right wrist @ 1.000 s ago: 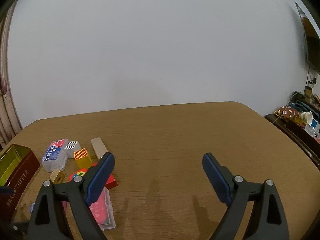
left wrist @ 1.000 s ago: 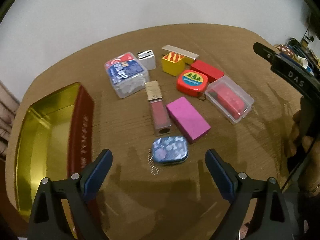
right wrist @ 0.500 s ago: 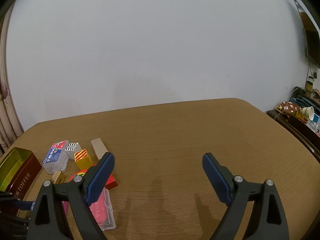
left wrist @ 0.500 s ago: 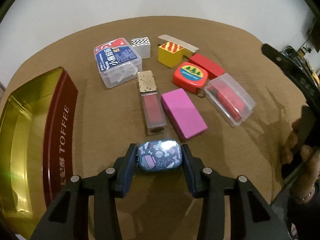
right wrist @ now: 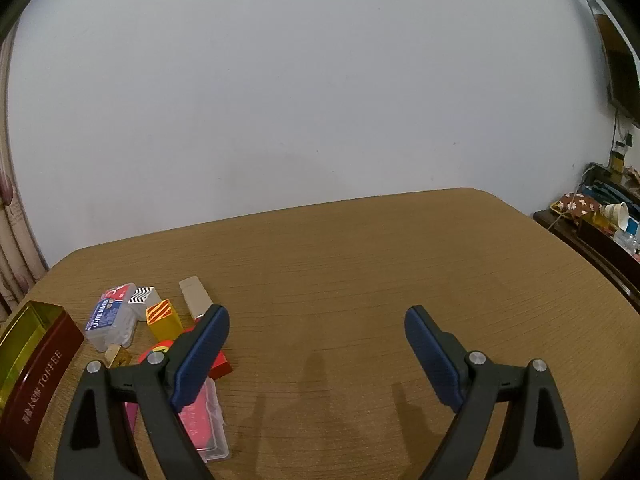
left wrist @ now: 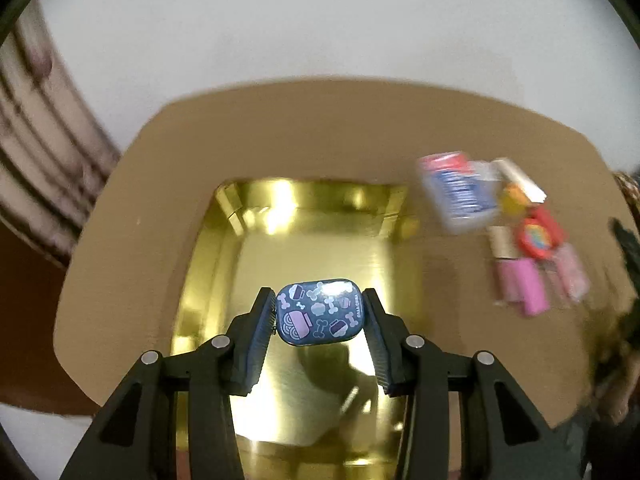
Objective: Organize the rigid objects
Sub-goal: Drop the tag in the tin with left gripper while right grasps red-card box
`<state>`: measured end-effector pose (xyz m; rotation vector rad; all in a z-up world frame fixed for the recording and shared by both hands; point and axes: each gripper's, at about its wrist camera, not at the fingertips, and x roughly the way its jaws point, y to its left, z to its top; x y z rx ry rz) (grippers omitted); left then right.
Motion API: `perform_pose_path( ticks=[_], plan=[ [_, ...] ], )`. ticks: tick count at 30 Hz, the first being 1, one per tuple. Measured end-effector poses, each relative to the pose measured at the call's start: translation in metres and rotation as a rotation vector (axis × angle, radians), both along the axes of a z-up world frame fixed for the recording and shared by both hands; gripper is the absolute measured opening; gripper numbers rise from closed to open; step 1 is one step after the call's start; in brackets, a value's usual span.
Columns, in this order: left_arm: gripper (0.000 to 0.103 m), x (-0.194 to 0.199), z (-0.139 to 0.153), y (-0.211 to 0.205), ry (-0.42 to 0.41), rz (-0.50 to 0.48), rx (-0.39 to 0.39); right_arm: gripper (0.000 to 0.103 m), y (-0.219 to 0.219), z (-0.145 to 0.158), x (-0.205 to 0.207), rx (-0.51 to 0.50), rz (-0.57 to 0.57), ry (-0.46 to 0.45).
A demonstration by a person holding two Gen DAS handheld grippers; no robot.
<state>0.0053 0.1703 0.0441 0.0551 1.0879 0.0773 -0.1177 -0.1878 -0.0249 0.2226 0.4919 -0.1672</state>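
My left tongs (left wrist: 319,318) are clamped by their ribbed blue pads on the short ends of a small rounded-rectangle blue tin (left wrist: 319,313), glossy and printed with bones and bowls, held in the air above the mirror-gold interior of the open toffee tin (left wrist: 308,236). My right tongs (right wrist: 316,354) hang wide apart and hold nothing, over bare wood-grain table (right wrist: 400,264). The remaining items lie clustered just beside the toffee tin's dark red wall: a clear plastic box (right wrist: 111,320), a striped yellow block (right wrist: 163,319) and a beige bar (right wrist: 195,297), partly hidden behind my right tongs' left finger.
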Motion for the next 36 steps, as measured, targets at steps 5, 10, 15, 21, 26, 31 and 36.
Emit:
perform_pose_path(
  ticks=[5,10,15,21,26,31,36],
  plan=[
    [0.04,0.031,-0.033,0.037,0.048,0.048,0.017,0.092,0.0,-0.002,0.004,0.004,0.006,0.021],
    [0.04,0.061,-0.055,0.048,0.077,0.048,0.011,0.092,0.0,-0.002,0.005,-0.005,0.005,0.035],
    [0.04,0.077,-0.066,0.053,0.07,0.074,0.053,0.092,0.002,-0.001,0.006,-0.02,0.01,0.04],
    [0.056,0.052,-0.046,0.051,0.009,0.031,0.107,0.092,-0.004,-0.003,0.011,0.017,0.042,0.063],
    [0.075,-0.01,0.003,0.044,-0.136,0.025,0.09,0.092,-0.007,-0.007,0.012,0.106,0.172,0.166],
    [0.09,-0.096,0.037,0.029,-0.214,0.076,-0.062,0.092,0.01,-0.001,-0.006,0.126,0.324,0.255],
    [0.09,-0.176,0.027,0.014,-0.203,0.122,-0.128,0.092,0.062,0.003,-0.004,-0.055,0.484,0.338]
  ],
)
